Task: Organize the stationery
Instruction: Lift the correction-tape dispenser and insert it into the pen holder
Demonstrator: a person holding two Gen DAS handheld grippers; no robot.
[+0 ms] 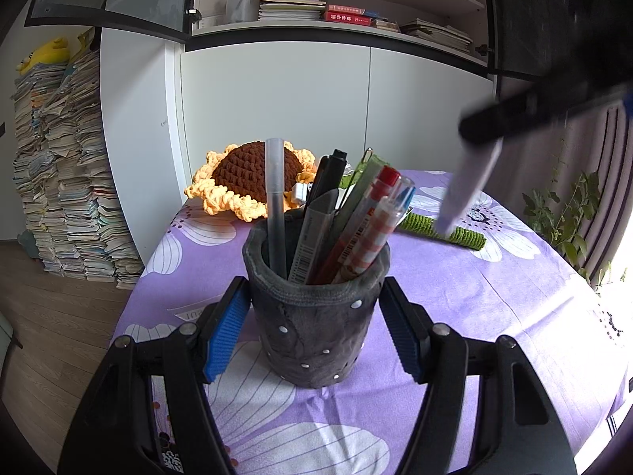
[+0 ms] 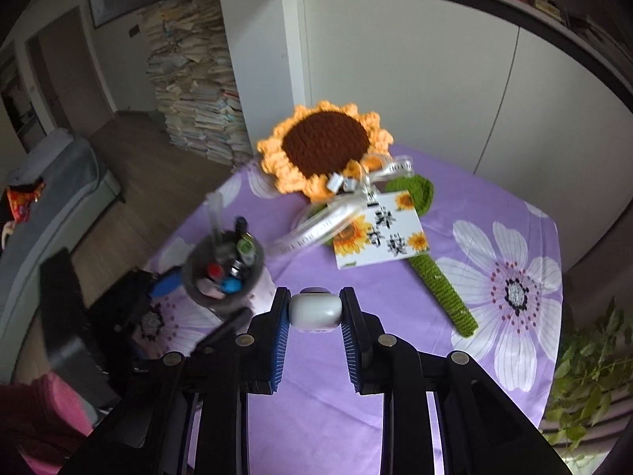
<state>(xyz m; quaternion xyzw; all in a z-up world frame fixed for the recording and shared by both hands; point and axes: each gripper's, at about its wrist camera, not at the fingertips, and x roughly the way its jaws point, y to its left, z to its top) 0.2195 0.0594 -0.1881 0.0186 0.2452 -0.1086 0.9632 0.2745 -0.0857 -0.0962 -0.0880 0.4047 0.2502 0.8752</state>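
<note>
The pen holder (image 1: pixel 316 316) stands near the tabletop's (image 1: pixel 494 297) left front, crammed with pens (image 1: pixel 356 217) that fan up and rightward — little room left inside its mouth. Behind it the crocheted sunflower (image 2: pixel 324 146), its green stem (image 2: pixel 443 277) and a white card (image 2: pixel 376 233) block the far middle. The right side of the purple cloth lies bare, open ground for a gripper; a wall of cupboards (image 1: pixel 316 99) closes the back.

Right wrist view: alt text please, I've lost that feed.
The right gripper holds a white pen end-on above a purple floral tablecloth. Lower left, the left gripper grips a grey pen holder; a crocheted sunflower lies beyond.
</note>
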